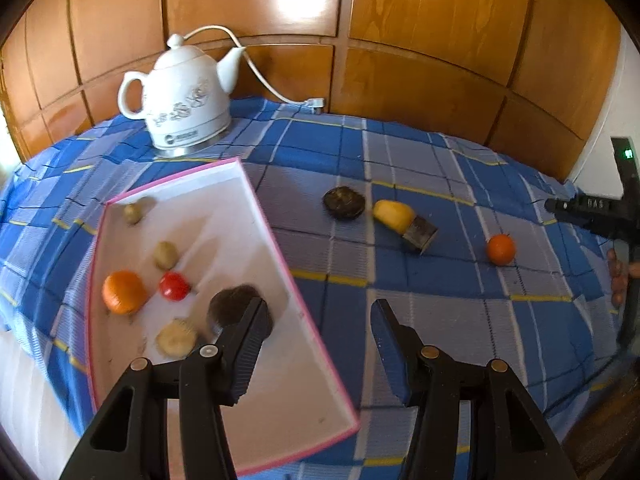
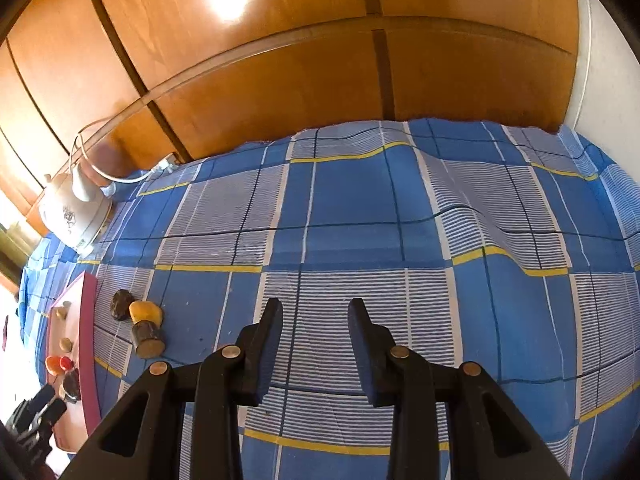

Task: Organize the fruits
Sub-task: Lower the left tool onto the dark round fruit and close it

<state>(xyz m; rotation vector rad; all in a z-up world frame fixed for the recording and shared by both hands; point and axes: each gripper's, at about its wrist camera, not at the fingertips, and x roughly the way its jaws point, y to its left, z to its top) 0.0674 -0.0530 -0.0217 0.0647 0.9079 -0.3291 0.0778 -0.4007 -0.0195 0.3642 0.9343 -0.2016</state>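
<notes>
A white tray with a pink rim (image 1: 276,240) lies on the blue checked cloth. In it are an orange (image 1: 123,292), a red tomato (image 1: 174,286), two small brownish fruits (image 1: 165,255), a pale round slice (image 1: 176,338) and a dark fruit (image 1: 232,306). My left gripper (image 1: 318,308) is open and empty over the tray's right edge, above the dark fruit. On the cloth lie a dark fruit (image 1: 344,203), a yellow fruit (image 1: 393,215), a brown block (image 1: 420,235) and a small orange (image 1: 500,249). My right gripper (image 2: 314,312) is open and empty over bare cloth.
A white kettle (image 1: 186,98) with a cord stands at the back left by the wooden panelled wall (image 1: 400,40). The right gripper's body (image 1: 600,216) shows at the far right in the left wrist view. The cloth has a raised fold (image 2: 500,236).
</notes>
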